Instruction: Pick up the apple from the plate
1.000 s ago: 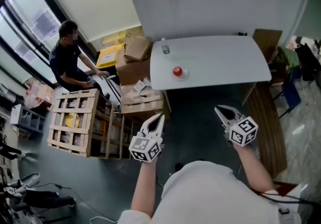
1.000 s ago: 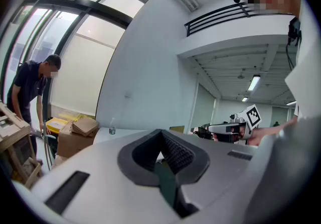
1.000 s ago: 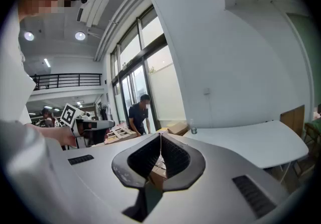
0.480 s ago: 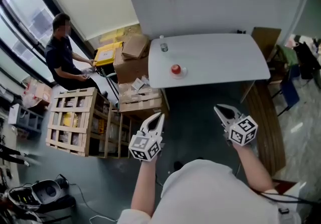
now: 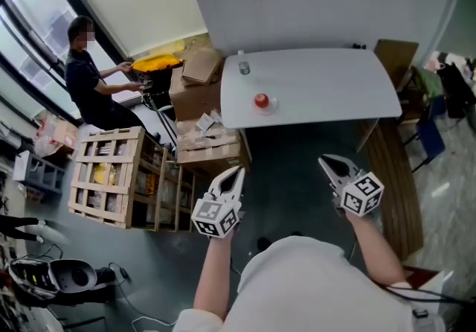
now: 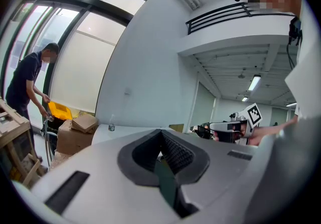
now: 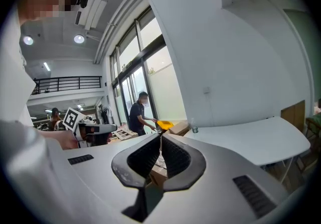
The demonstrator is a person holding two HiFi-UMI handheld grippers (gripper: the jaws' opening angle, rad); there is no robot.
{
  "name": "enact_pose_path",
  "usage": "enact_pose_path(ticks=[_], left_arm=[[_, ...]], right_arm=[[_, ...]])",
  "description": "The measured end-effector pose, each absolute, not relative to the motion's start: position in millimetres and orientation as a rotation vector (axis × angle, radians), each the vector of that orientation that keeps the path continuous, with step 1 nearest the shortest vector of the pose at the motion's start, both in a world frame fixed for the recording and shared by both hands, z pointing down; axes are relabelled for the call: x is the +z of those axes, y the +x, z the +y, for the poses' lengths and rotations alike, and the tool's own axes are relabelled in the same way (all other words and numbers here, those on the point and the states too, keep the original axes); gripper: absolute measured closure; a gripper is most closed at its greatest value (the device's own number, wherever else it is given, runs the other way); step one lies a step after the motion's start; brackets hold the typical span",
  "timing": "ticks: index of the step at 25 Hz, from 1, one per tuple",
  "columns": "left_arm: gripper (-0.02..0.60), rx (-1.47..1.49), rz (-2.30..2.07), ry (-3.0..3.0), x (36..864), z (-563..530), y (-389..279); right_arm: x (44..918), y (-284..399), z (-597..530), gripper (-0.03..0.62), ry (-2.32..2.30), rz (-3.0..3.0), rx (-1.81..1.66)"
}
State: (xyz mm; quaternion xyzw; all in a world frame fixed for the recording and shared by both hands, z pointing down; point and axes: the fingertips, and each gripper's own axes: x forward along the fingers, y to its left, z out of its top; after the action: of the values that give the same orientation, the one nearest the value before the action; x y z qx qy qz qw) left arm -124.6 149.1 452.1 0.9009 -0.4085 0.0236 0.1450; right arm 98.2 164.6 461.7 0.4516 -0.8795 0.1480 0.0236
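The left tongs (image 5: 237, 172) and right tongs (image 5: 324, 162) sit low in the frame, each closed tip to tip on nothing, well apart from the white counter (image 5: 335, 92) in the upper middle. There the red apple (image 5: 261, 101) rests on its small plate (image 5: 273, 106) towards the counter's left end, a small bottle (image 5: 244, 68) above it.
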Motion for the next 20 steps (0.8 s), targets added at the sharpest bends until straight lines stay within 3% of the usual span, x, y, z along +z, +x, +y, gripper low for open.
enact_pose_path(ticks=[20], left_arm=[[0.582, 0.079, -1.248, 2.569, 464, 160, -81]], right_arm=[[474, 127, 171, 0.556, 1.230, -2.776, 0.475]])
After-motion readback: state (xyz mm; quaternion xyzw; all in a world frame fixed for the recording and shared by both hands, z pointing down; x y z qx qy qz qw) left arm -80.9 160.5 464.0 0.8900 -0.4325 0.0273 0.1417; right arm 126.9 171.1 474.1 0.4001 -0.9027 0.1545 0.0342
